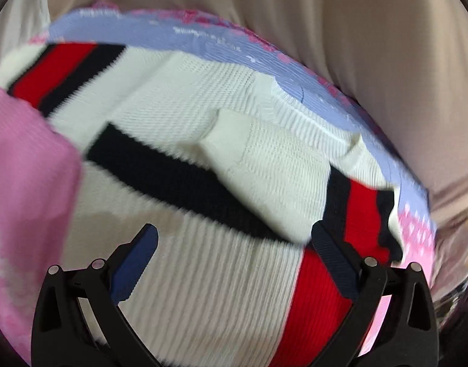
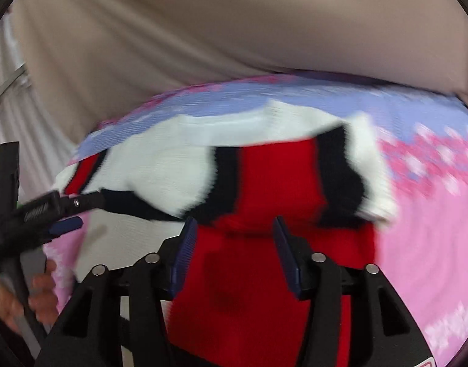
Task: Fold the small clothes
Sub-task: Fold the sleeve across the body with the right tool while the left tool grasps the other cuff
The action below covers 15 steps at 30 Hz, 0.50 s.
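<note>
A small white knit sweater [image 1: 185, 140] with red and black stripes lies partly folded on a pink and lilac patterned cloth [image 1: 28, 189]. My left gripper [image 1: 234, 241] is open just above the sweater's ribbed hem, with nothing between its fingers. In the right wrist view the sweater [image 2: 172, 159] shows its red band [image 2: 264, 177]. My right gripper [image 2: 232, 229] is open over that red band and holds nothing. The left gripper [image 2: 65, 223] shows at the left edge of that view, held by a hand.
The patterned cloth [image 2: 432, 244] lies on a beige sheet [image 2: 234, 30] that fills the far side of both views, with folds in it. Both views are motion-blurred.
</note>
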### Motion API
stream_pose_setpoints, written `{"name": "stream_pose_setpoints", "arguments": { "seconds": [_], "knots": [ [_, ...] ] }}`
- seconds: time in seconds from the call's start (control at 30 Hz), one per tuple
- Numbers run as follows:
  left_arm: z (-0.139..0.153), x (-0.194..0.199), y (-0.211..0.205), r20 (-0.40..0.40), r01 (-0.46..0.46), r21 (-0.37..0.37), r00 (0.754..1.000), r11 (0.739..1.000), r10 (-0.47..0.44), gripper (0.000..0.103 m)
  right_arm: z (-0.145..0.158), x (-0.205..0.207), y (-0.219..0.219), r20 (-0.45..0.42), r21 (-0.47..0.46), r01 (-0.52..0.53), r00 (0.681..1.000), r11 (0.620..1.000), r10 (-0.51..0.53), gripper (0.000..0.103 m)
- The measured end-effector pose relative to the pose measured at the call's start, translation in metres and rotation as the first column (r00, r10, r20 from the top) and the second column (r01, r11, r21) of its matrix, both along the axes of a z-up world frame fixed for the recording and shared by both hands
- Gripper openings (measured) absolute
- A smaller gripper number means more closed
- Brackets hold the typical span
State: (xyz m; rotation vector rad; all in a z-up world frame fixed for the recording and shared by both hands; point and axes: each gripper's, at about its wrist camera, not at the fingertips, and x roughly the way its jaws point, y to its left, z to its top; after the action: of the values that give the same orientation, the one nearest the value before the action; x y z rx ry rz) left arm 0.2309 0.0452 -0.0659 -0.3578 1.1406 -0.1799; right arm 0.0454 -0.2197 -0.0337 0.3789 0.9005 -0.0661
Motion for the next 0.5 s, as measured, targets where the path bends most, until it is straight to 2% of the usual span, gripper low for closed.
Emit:
{"name": "stream_pose_setpoints", "arguments": {
  "seconds": [0.07,0.13,0.17,0.2,0.23,0.27,0.3,0.33,0.37,0.4,0.47,0.5],
  "knots": [
    [-0.013,0.022,0.000,-0.029,-0.073,-0.055,0.997,0.996,0.072,0.098,-0.010,-0.007,-0.033,-0.033,0.019,0.108,0.994,0.994,-0.107,0.052],
    [-0.026,0.040,0.002,-0.082,-0.134,-0.080,0.988,0.988,0.128,0.097,-0.022,-0.010,-0.062,-0.052,0.067,0.188,0.981,0.980,-0.185,0.054],
    [-0.031,0.046,0.002,-0.100,-0.159,-0.103,0.984,0.982,0.148,0.094,-0.027,-0.007,-0.077,-0.059,0.092,0.216,0.976,0.972,-0.211,0.058],
    [-0.031,0.049,0.001,-0.095,-0.175,-0.092,0.982,0.980,0.166,0.085,-0.031,-0.002,-0.084,-0.060,0.110,0.228,0.973,0.967,-0.223,0.059],
    [-0.027,0.052,-0.002,-0.065,-0.178,-0.063,0.983,0.982,0.173,0.073,-0.037,0.006,-0.092,-0.061,0.122,0.243,0.970,0.962,-0.237,0.060],
    [-0.023,0.053,-0.007,-0.042,-0.150,-0.065,0.988,0.987,0.147,0.040,-0.041,0.010,-0.098,-0.066,0.131,0.248,0.968,0.960,-0.241,0.060],
    [-0.018,0.056,-0.011,-0.035,-0.115,-0.066,0.993,0.991,0.113,0.014,-0.050,0.019,-0.101,-0.073,0.164,0.247,0.969,0.955,-0.238,0.060],
    [-0.006,0.058,-0.013,-0.012,-0.095,-0.058,0.995,0.994,0.095,0.005,-0.058,0.028,-0.103,-0.081,0.211,0.245,0.969,0.946,-0.233,0.057],
    [0.006,0.058,-0.012,0.025,-0.088,-0.068,0.996,0.994,0.090,0.006,-0.064,0.033,-0.104,-0.087,0.251,0.241,0.970,0.938,-0.226,0.030],
    [0.023,0.057,-0.010,0.070,-0.081,-0.092,0.994,0.992,0.087,0.006,-0.064,0.037,-0.104,-0.083,0.280,0.235,0.972,0.931,-0.220,0.018],
    [0.060,0.053,-0.001,0.181,-0.064,-0.124,0.980,0.990,0.086,0.005,-0.033,0.030,-0.103,0.037,0.307,0.211,0.972,0.928,-0.233,0.018],
    [0.072,0.051,0.000,0.227,-0.053,-0.108,0.971,0.993,0.077,0.005,-0.019,0.025,-0.103,0.083,0.300,0.202,0.968,0.932,-0.236,0.018]
  ]
}}
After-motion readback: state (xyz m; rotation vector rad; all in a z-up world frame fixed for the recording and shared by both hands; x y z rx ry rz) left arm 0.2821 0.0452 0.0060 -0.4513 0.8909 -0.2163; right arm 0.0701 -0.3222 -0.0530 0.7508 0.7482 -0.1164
